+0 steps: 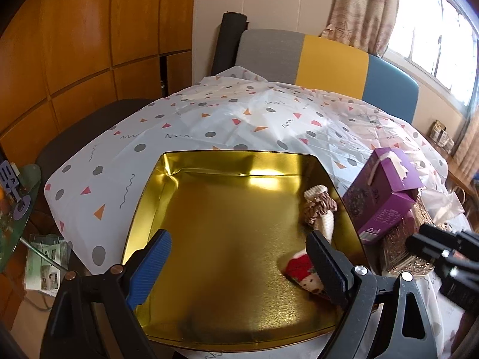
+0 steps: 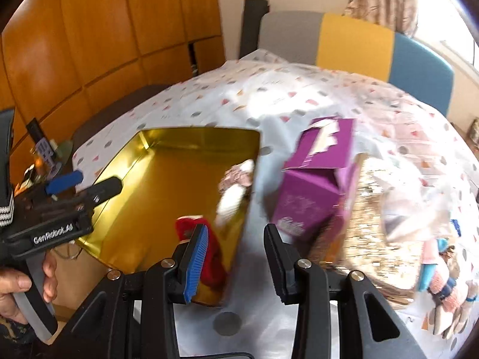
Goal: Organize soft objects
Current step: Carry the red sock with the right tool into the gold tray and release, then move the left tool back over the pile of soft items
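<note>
Progress: partly done, by my reading. Two soft toys lie in the gold tin (image 1: 167,185); more soft things remain outside it.
Tin: open, shallow, gold inside, on the tabletop (image 1: 209,119) with its patterned cover. Most of its floor is bare.
Tin contents: a cream-and-brown toy (image 1: 318,206) against the tin's right wall; a red-and-white toy (image 1: 301,269) nearer the tin's front right corner. The two lie near each other; contact cannot be told.
Purple box (image 2: 311,191): just right of the tin, top flaps open. Contents not visible.
Gold fabric heap (image 2: 371,209): right of the purple box, touching it. Whether it is a container cannot be told.
Left to do: a pink-and-blue soft toy (image 2: 443,287) lies well right of the tin, beyond the gold heap, and likely goes in next.
Left hand-held gripper (image 1: 239,257): jaws spread wide, empty, over the tin's front part.
Right hand-held gripper (image 2: 236,257): jaws partly apart, nothing between the pads, above the tin's right wall; this view is blurred.
Risk: the gold heap may get in the way of the reach to the far toy.
</note>
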A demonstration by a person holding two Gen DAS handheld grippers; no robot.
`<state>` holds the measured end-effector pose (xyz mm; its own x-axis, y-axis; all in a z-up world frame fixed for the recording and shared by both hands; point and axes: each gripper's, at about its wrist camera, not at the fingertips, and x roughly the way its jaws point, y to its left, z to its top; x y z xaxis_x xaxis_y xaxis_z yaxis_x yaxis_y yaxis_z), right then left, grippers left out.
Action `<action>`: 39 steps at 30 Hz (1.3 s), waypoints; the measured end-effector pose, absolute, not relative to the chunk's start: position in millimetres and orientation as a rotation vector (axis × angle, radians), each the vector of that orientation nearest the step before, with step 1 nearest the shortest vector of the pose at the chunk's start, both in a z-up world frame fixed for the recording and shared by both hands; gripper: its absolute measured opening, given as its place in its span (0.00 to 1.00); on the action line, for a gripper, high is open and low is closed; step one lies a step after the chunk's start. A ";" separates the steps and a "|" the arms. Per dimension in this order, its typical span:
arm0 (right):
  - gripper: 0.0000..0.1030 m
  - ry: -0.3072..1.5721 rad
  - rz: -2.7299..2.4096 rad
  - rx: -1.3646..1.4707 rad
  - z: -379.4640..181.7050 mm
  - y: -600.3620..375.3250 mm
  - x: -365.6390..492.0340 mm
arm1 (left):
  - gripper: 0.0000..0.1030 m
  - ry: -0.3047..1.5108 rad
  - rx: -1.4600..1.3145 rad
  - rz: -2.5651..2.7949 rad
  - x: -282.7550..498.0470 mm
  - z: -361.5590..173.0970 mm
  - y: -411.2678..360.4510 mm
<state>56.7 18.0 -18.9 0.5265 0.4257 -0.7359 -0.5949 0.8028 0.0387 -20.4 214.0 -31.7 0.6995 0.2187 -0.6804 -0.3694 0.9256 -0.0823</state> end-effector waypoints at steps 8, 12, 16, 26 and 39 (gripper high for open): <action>0.37 0.747 0.497 -0.162 3.2 -29.0 67.3 | 0.90 0.729 -0.183 0.290 -18.4 -29.2 197.3; 0.37 0.706 0.418 -0.130 18.4 -63.3 73.1 | 0.90 0.726 -0.161 0.273 -17.4 -27.8 189.8; 0.37 0.680 0.328 -0.111 29.3 -97.4 82.8 | 0.90 0.726 -0.142 0.262 -15.7 -26.8 182.8; 0.38 0.662 0.059 -0.028 35.7 -203.9 107.8 | 0.90 0.749 -0.133 0.233 -9.4 -29.2 170.0; 0.38 0.667 -0.398 0.263 -17.7 -366.8 119.5 | 0.90 0.707 -0.023 0.082 4.8 -3.4 126.9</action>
<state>119.5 -366.8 -17.7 0.7148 -0.2721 -0.6442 0.4380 0.8923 0.1092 4.8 126.9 -3.4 0.7570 0.0676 -0.6499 -0.0834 0.9965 0.0065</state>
